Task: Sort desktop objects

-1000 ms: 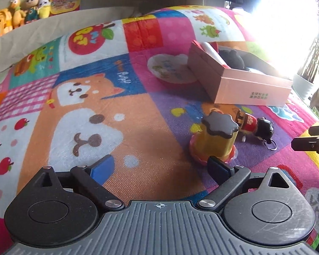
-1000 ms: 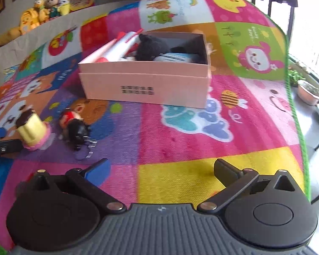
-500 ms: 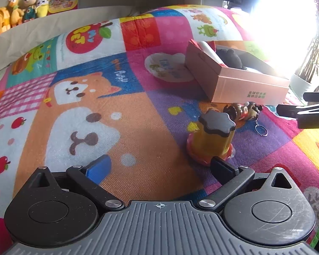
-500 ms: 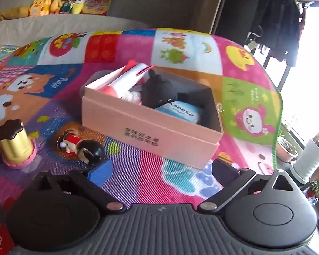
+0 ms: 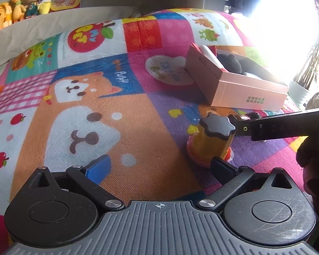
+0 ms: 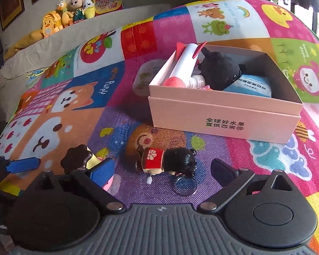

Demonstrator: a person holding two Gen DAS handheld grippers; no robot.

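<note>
A yellow pudding toy (image 5: 210, 140) with a dark brown top stands on the mat just ahead of my open left gripper (image 5: 159, 167), off its right finger; it also shows in the right wrist view (image 6: 78, 159). A doll keychain (image 6: 165, 161) with black hair and a red body lies between the open fingers of my right gripper (image 6: 161, 170). In the left wrist view the right gripper's finger (image 5: 276, 125) reaches over the doll and hides most of it. The pink box (image 6: 223, 116) holds a black plush, a white tube and a blue packet.
A colourful patchwork play mat (image 5: 100, 114) covers the surface. A white heart-shaped dish (image 5: 168, 70) lies left of the box. Plush toys (image 6: 66, 14) sit on a ledge at the back. A potted plant (image 5: 308, 72) stands beyond the mat's right edge.
My right gripper has swung left and come down around the doll keychain, so its finger now crosses the left wrist view. The left gripper has edged slightly nearer the pudding toy.
</note>
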